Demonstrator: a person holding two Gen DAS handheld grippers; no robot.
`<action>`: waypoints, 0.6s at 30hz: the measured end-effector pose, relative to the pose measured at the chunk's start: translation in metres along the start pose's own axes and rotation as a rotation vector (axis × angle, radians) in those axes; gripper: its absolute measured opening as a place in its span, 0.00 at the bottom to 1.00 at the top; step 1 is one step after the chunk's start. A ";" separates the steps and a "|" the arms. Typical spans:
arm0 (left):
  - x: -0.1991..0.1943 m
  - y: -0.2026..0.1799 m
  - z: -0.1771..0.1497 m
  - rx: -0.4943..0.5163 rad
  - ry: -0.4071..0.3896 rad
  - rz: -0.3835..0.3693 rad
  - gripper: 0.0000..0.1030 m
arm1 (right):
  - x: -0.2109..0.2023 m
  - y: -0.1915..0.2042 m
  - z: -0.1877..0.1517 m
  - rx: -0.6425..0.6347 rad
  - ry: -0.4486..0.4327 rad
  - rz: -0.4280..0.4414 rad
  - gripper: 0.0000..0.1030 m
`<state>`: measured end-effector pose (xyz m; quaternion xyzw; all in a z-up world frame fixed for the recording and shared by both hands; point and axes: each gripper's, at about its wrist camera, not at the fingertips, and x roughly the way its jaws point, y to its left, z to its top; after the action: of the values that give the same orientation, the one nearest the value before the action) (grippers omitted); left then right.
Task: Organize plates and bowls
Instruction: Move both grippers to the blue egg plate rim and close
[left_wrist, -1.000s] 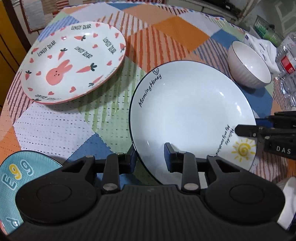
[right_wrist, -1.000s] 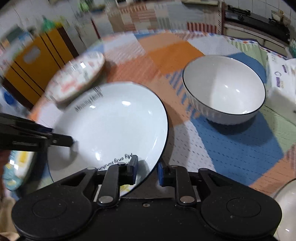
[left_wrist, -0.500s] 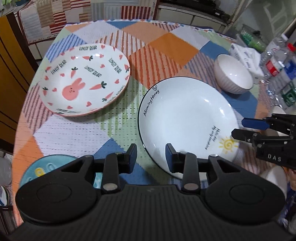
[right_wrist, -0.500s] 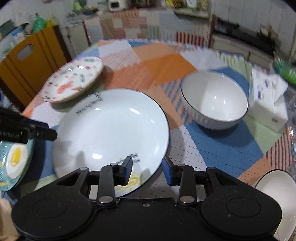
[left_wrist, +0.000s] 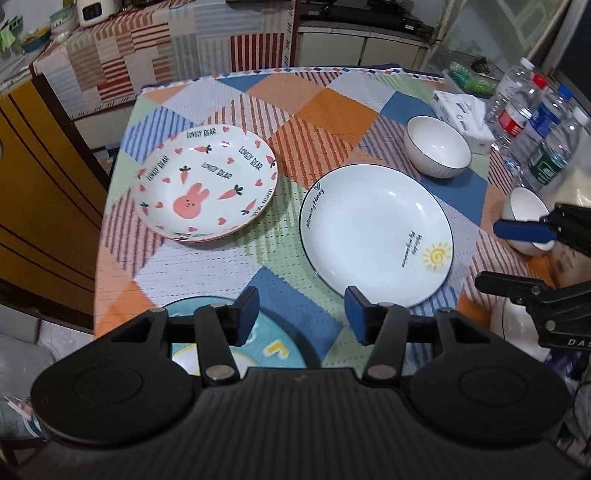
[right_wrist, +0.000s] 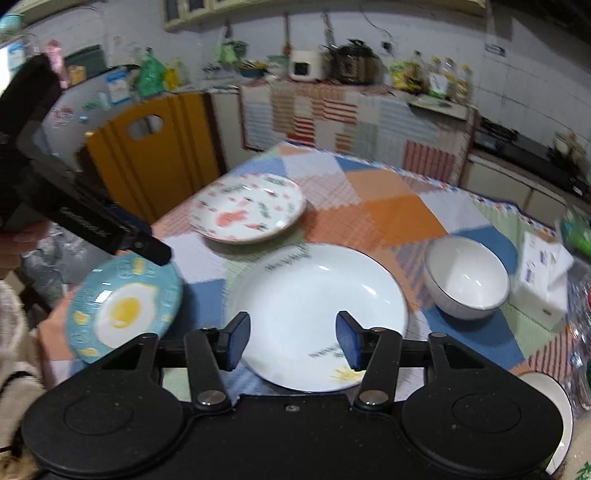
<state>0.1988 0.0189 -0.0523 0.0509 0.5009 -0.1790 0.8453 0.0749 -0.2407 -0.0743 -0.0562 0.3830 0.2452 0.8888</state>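
A white plate with a sun drawing (left_wrist: 376, 232) (right_wrist: 317, 314) lies flat in the middle of the checked tablecloth. My left gripper (left_wrist: 302, 314) hovers above its near-left rim and my right gripper (right_wrist: 292, 339) above its near edge. Both sets of jaws are opening with nothing between them. The right gripper (left_wrist: 513, 258) also shows at the right edge of the left wrist view. A bunny plate (left_wrist: 207, 182) (right_wrist: 247, 206) lies to the far left. A teal egg plate (right_wrist: 122, 306) sits at the near-left corner. One white bowl (left_wrist: 437, 151) (right_wrist: 467, 277) stands beyond the white plate, and another (left_wrist: 524, 218) to the right.
A tissue box (left_wrist: 461, 110) and several water bottles (left_wrist: 535, 122) crowd the table's right side. A yellow chair back (right_wrist: 155, 147) stands past the left table edge. A counter with kitchen things runs along the far wall. A sleeve shows at the lower left of the right wrist view.
Both grippers have risen and drawn back from the white plate's rim, and their jaws have widened. The plate stays flat on the cloth, and more of the table shows.
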 end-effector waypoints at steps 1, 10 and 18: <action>-0.006 0.002 -0.003 0.012 -0.003 0.000 0.52 | -0.004 0.005 0.001 -0.010 -0.011 0.012 0.59; -0.038 0.048 -0.042 0.046 -0.040 0.070 0.76 | -0.022 0.052 0.002 -0.108 -0.158 0.090 0.71; -0.036 0.090 -0.070 0.098 0.013 0.080 0.76 | 0.002 0.103 -0.007 -0.322 -0.226 0.093 0.72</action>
<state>0.1565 0.1300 -0.0643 0.1132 0.4944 -0.1690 0.8451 0.0221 -0.1521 -0.0719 -0.1521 0.2388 0.3490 0.8934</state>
